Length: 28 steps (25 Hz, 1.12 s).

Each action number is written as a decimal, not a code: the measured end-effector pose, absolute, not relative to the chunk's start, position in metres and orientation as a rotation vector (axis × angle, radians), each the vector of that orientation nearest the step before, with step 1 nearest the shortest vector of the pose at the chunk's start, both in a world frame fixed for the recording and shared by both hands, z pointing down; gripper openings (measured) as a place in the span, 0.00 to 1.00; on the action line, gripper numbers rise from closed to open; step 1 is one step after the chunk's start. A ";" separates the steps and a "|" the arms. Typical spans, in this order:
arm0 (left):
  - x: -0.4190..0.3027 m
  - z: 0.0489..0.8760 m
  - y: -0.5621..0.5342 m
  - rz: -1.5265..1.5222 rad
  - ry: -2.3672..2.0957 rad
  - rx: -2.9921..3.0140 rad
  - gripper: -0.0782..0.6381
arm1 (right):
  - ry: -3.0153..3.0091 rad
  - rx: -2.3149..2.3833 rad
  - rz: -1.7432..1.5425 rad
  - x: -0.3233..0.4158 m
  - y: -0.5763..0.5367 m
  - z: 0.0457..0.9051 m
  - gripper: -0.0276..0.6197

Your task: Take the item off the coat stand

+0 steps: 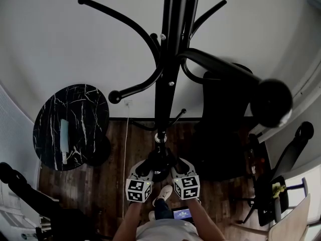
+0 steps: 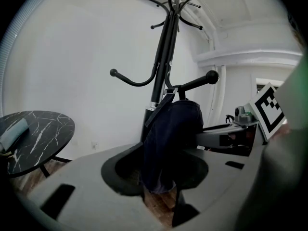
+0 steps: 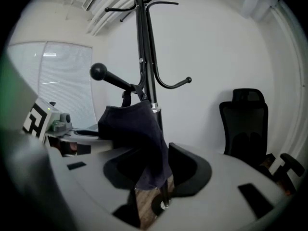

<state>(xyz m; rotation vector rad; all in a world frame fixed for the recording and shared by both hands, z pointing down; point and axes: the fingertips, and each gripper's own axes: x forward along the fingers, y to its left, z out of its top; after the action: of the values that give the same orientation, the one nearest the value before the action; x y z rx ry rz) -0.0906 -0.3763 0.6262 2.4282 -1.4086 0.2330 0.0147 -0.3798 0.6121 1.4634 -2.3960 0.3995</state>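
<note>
A black coat stand (image 1: 165, 84) rises in front of me, its curved hooks spreading out. A dark navy cloth item (image 2: 173, 143) hangs by a strap from a knobbed hook (image 2: 195, 83) on the pole. My left gripper (image 2: 161, 186) is open, with the cloth's lower part hanging between its jaws. My right gripper (image 3: 154, 186) comes from the other side and is open too. The same cloth (image 3: 139, 138) drapes over its left jaw, and the pads do not press it. From the head view both grippers (image 1: 150, 167) (image 1: 173, 165) flank the pole low down.
A round black marble table (image 1: 70, 127) with a pale object on it stands to the left. A black office chair (image 1: 220, 129) is behind the stand on the right, and more chairs (image 1: 286, 159) stand at the far right. A large hook knob (image 1: 271, 102) juts close to my head.
</note>
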 end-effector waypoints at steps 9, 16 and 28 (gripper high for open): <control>-0.084 0.631 -0.382 0.228 -1.393 2.426 0.28 | -2.404 1.459 0.384 0.010 -0.390 0.619 0.25; -0.083 0.634 -0.382 0.244 -1.394 2.419 0.21 | -2.416 1.446 0.398 0.006 -0.392 0.621 0.12; -0.083 0.631 -0.367 0.259 -1.385 2.414 0.16 | -2.401 1.451 0.358 0.010 -0.377 0.616 0.10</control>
<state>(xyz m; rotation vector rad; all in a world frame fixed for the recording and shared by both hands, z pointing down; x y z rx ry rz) -0.0826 -0.3673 0.6308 2.4140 -1.3850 0.2588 0.0097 -0.3774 0.6163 1.4507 -2.4010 0.3583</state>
